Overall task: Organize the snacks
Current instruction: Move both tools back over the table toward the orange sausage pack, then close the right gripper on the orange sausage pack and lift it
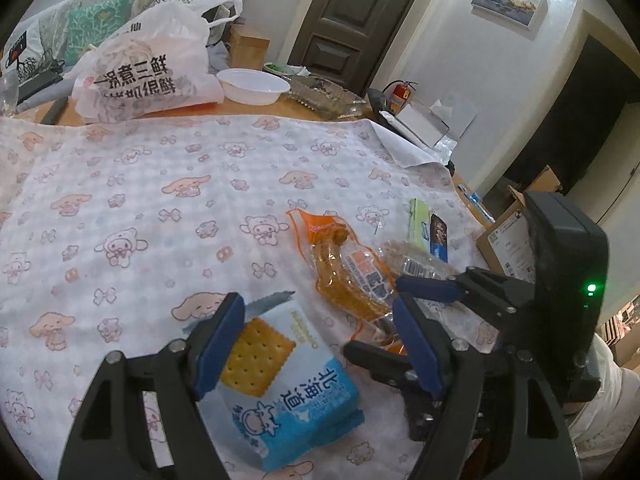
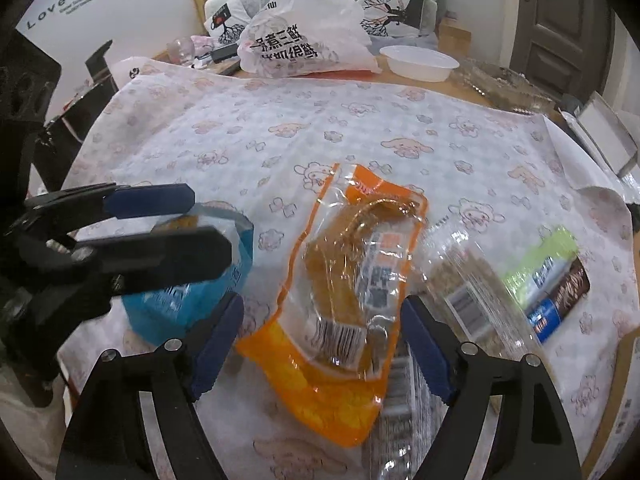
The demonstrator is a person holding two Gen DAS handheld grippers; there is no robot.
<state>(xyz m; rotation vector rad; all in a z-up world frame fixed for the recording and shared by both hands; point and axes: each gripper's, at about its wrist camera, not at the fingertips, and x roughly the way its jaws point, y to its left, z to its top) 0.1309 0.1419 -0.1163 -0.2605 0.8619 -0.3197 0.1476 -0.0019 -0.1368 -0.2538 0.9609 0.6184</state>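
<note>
Nearest, the left gripper (image 1: pixel 316 344) is seen with jaws apart, straddling the blue cracker pack (image 1: pixel 276 384); the pads are not pressed on it. Just beside, the right gripper (image 2: pixel 322 348) is held with jaws apart over the orange snack pouch (image 2: pixel 348 280), nothing clamped. A clear wrapped snack (image 2: pixel 468 292) is overlapped by the pouch; a green-and-blue bar (image 2: pixel 556 280) lies further right. All rest on the patterned cloth (image 1: pixel 160 184) over the bench. Judgement: each pack is best straddled centrally and the jaws closed gently, crinkly film being prone to slip. Farthest, a white bowl (image 1: pixel 253 86) and printed bag (image 1: pixel 148 72) are noted.
</note>
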